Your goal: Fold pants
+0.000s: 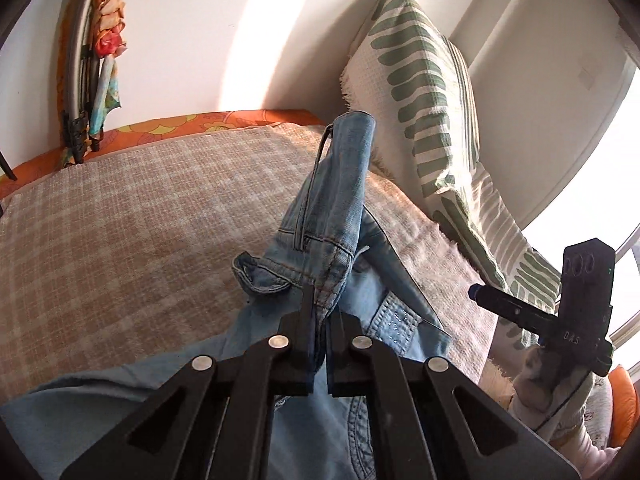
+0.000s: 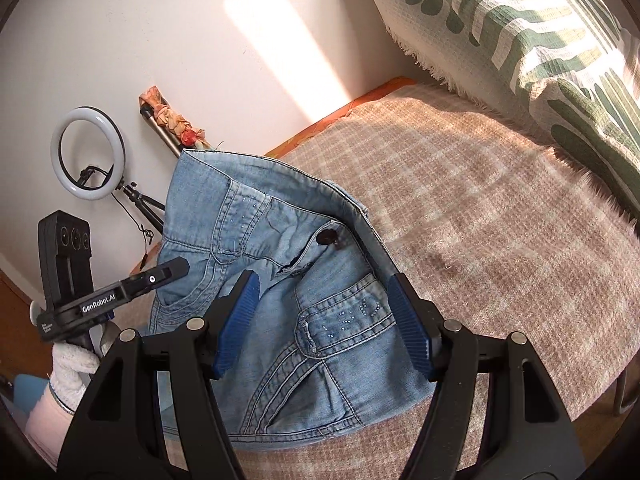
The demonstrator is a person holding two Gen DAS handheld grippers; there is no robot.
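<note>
Left wrist view: the left tool (image 1: 320,320) is clamped narrow on a denim edge of the jeans (image 1: 340,200), which rise from its tips straight ahead and up, long axis running away toward the green-patterned pillow (image 1: 420,92). The rest drapes on the checked bed cover (image 1: 120,208).

Right wrist view: the right tool (image 2: 324,320) stands wide, holding nothing, its blue pads either side of the waist and pocket just ahead. One pair of jeans (image 2: 280,280), two tools; the left one (image 2: 160,276) already has the cloth.
</note>
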